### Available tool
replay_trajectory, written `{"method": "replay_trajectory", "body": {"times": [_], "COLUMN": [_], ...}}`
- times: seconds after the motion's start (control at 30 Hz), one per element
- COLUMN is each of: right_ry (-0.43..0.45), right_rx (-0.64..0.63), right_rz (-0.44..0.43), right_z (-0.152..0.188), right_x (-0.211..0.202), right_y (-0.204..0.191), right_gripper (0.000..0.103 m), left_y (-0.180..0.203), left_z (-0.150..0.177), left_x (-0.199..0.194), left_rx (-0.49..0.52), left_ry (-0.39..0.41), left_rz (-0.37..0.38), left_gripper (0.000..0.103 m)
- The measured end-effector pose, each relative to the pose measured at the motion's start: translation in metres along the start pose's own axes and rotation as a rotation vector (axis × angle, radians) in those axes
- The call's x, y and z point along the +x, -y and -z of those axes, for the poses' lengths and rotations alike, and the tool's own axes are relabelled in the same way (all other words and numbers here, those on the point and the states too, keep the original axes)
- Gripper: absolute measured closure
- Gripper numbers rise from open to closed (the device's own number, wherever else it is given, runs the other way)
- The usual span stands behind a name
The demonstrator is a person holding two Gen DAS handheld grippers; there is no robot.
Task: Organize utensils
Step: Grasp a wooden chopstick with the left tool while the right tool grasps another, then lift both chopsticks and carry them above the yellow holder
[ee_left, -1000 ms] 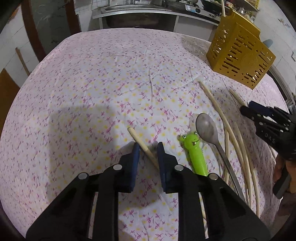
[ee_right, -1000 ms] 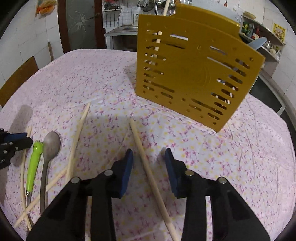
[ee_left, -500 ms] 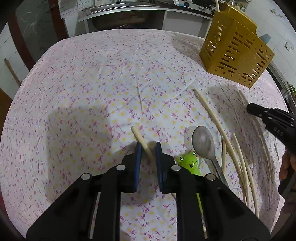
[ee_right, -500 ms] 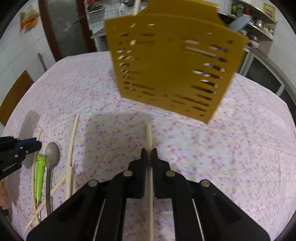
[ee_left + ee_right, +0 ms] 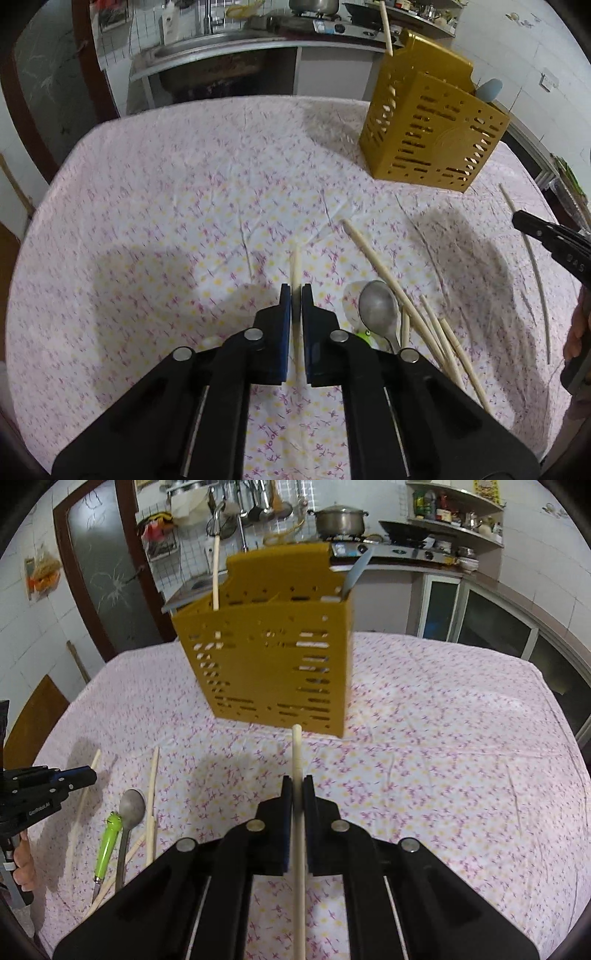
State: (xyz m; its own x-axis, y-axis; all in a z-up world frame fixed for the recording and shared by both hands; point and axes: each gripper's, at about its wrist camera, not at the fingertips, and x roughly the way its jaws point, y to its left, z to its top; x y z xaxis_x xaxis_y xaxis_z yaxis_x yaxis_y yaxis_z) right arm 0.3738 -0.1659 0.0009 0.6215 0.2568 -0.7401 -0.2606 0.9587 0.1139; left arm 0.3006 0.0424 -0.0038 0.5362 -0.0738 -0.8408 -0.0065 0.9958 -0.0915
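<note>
Left tool [image 5: 295, 291]: just closed, clamped on a pale wooden chopstick [image 5: 295, 264] above the table.
Right tool [image 5: 296, 782]: clamped on another pale wooden chopstick [image 5: 296, 753], its tip toward the holder.
Table [image 5: 166, 206]: pink floral cloth; metal spoon [image 5: 378, 308], green frog-handled utensil [image 5: 107, 840] and loose chopsticks [image 5: 384, 269] lie together.
Far: yellow slotted plastic utensil holder [image 5: 432, 140], upright, one chopstick inside.

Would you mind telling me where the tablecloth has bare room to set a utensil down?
The tablecloth is bare across its whole left half, from the left gripper up to the far edge, and to the right of the yellow utensil holder. It is crowded by the metal spoon, green frog-handled utensil and loose chopsticks.
</note>
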Motion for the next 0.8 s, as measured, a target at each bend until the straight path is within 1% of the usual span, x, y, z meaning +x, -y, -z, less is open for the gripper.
{"method": "replay_trajectory", "body": {"times": [0.27,0.4,0.57,0.67,0.8], "right_ry": [0.033,0.075,0.181,0.251,0.309], "right_rx": [0.036,0.089,0.150,0.164,0.178], "right_rz": [-0.006,-0.029,-0.054,-0.060,-0.100], "right_z": [0.000,0.001,-0.003,-0.007,-0.015], "right_x": [-0.014,-0.027,-0.047,-0.061,-0.077], "right_y": [0.007,0.011,0.019,0.020,0.021], "right_gripper": [0.097,0.097,0.097,0.097,0.097], "left_y": [-0.001,0.003,0.010,0.017,0.025], "left_z": [-0.007,-0.010,-0.022,-0.031,-0.043], "left_x": [-0.013,-0.026,-0.050,-0.064,-0.082], "left_rx": [0.000,0.000,-0.006,-0.004,-0.004], "left_ry": [0.043,0.090,0.204,0.269,0.343], "left_rz": [0.040,0.079,0.136,0.153,0.191], "left_gripper": [0.099,0.099,0.099,0.099,0.099]}}
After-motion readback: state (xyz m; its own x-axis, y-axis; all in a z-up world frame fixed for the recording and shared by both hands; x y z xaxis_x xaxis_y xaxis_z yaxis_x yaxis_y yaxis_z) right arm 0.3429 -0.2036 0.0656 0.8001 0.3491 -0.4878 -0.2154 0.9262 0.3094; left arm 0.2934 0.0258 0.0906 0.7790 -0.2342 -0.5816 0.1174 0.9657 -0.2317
